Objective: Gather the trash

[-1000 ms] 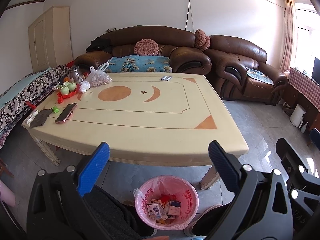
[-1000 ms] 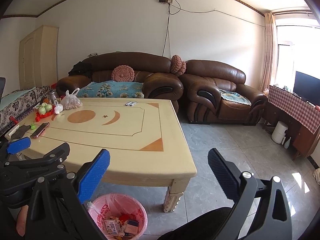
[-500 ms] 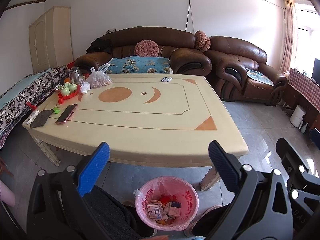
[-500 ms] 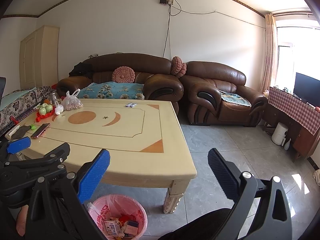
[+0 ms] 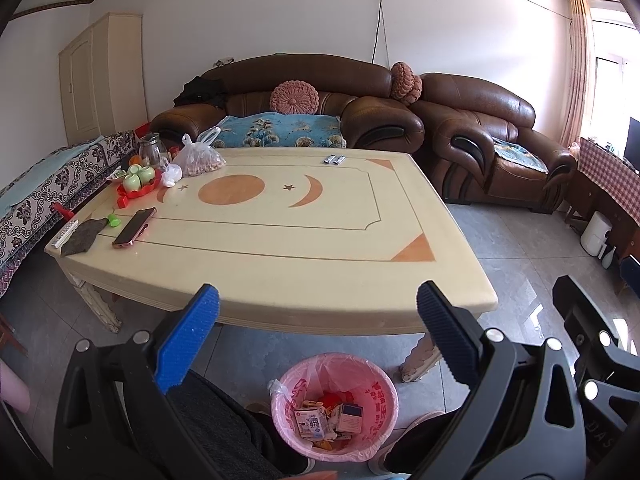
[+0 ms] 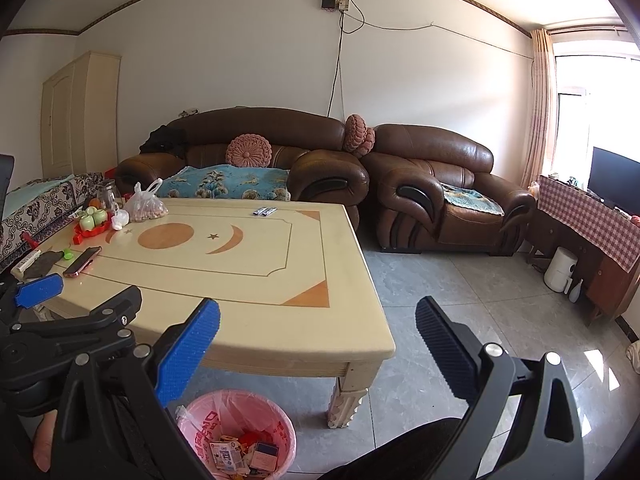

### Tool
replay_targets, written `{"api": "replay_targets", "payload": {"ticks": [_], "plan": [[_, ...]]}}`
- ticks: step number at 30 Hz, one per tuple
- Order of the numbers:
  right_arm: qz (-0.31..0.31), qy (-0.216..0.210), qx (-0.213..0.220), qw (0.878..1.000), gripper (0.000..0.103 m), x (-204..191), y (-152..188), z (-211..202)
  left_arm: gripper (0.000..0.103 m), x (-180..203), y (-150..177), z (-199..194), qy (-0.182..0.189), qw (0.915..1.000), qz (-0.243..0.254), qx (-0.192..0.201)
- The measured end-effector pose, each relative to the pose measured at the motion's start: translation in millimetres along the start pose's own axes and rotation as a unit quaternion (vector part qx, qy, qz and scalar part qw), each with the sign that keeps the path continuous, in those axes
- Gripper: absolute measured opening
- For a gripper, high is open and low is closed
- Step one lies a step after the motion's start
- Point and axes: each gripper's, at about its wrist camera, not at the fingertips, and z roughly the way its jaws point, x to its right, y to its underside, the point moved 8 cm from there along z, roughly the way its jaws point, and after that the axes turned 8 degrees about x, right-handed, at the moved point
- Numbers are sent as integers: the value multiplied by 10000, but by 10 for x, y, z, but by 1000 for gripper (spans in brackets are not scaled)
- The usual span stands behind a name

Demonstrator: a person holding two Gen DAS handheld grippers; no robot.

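Observation:
A pink-lined trash bin (image 5: 334,406) stands on the floor in front of the table, holding small cartons and wrappers; it also shows in the right wrist view (image 6: 236,436). My left gripper (image 5: 316,336) is open and empty, held above the bin near the table's front edge. My right gripper (image 6: 316,344) is open and empty, to the right of the left one. Two small wrappers (image 5: 334,159) lie at the far edge of the cream table (image 5: 280,240), also seen in the right wrist view (image 6: 264,211).
On the table's left end lie a phone (image 5: 134,227), a dark cloth (image 5: 82,236), a red tray with green cups (image 5: 138,184) and a plastic bag (image 5: 200,160). Brown sofas (image 5: 480,140) stand behind. A cabinet with a checked cloth (image 6: 592,232) is at the right.
Both views have shifted very slightly; the grippers stay open and empty above the bin. Nothing on the table has moved.

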Motion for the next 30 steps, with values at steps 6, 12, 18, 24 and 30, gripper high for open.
{"api": "replay_targets", "payload": {"ticks": [6, 12, 18, 24, 30], "plan": [[16, -24, 14, 10000, 96, -9, -1, 9, 97, 16, -1, 4, 21, 10000, -27, -16], [29, -74, 30, 10000, 96, -28, 1, 9, 97, 26, 54, 51, 257, 9993, -175, -190], [7, -101, 34, 9999, 96, -49, 12, 18, 97, 11, 46, 17, 75, 9998, -128, -96], [4, -95, 35, 9999, 96, -41, 17, 18, 97, 11, 25, 11, 4, 9999, -83, -98], [5, -97, 32, 9999, 96, -26, 17, 19, 97, -3, -1, -15, -55, 10000, -40, -61]]}}
